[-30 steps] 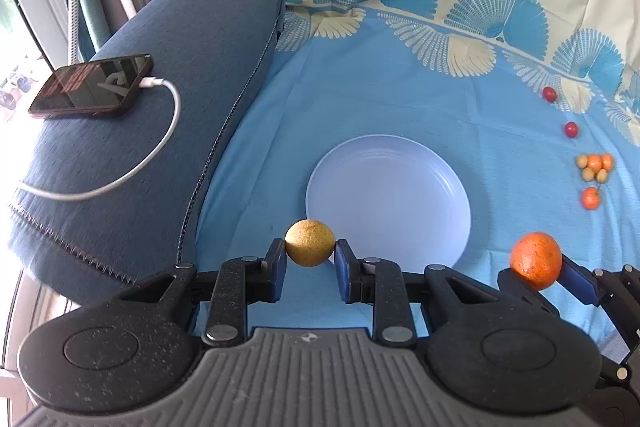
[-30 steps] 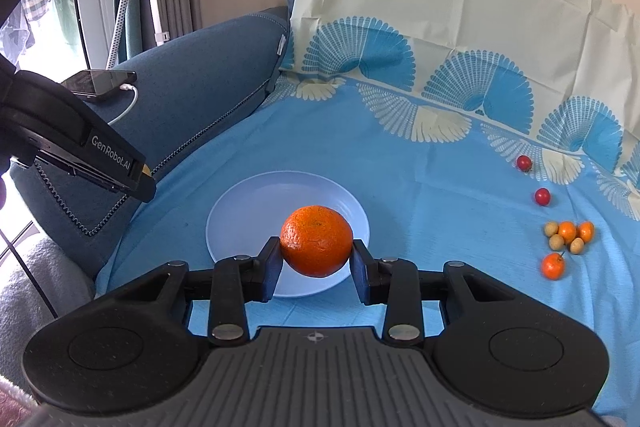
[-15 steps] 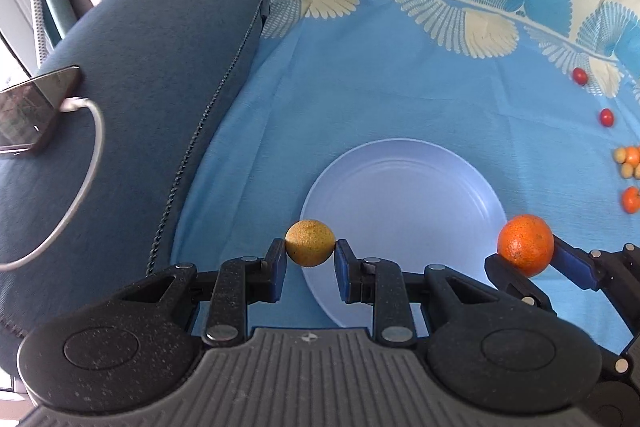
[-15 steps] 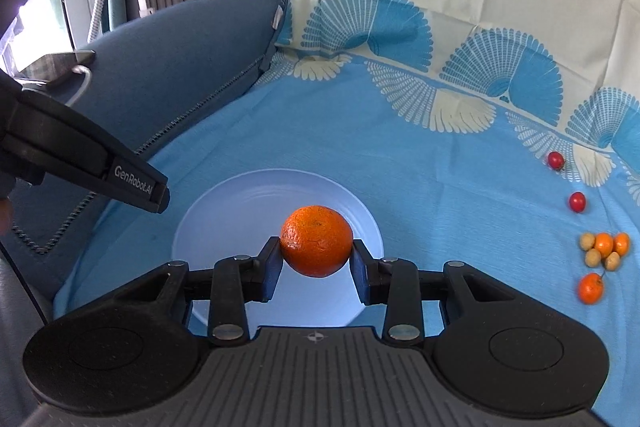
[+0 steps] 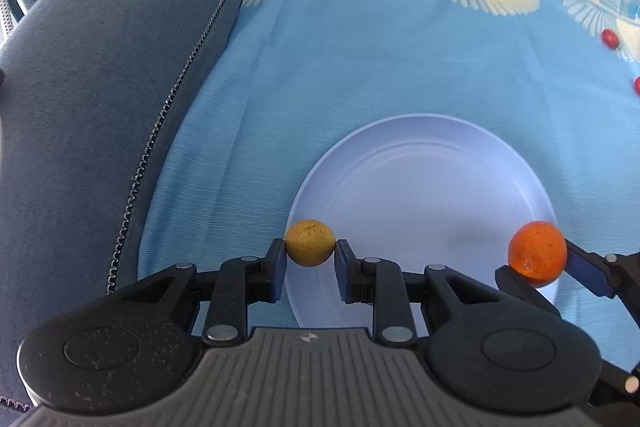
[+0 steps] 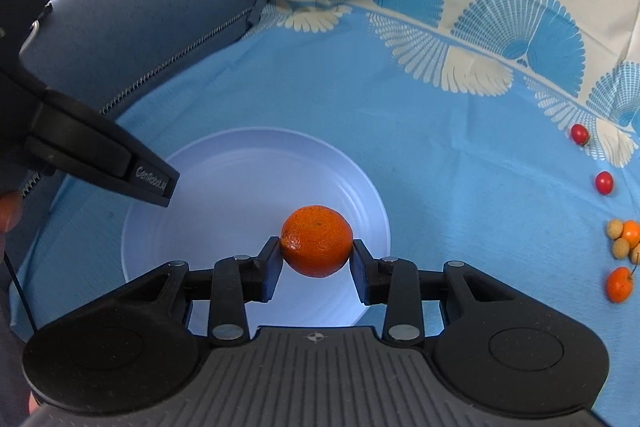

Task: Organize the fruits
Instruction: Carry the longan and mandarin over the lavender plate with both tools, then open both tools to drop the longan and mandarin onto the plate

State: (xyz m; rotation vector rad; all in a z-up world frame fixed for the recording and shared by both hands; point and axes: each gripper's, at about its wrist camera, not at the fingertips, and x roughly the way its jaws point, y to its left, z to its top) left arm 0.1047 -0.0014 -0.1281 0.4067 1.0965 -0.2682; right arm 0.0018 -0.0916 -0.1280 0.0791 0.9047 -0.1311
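Over the pale plate (image 6: pixel 224 179) on the blue cloth (image 6: pixel 360 99), both fruits hang in the air, neither set down yet. The right tongs (image 6: pixel 316 259) are clenched on an orange (image 6: pixel 316 247), held above the plate's middle; the left tongs (image 5: pixel 310 259) grip a small speckled yellow fruit (image 5: pixel 310 243) over the plate's near left rim (image 5: pixel 294 227). To place them well, I'd say lower each until it nearly touches the plate before easing the grip, since round fruit will likely roll on that smooth surface. The yellow one should come further inward first, off the rim. Set them a little apart so they don't knock. Off to the right, small red berries (image 6: pixel 604 182) and a cluster of little orange fruits (image 6: pixel 624 241) lie on the cloth, well apart from the plate.
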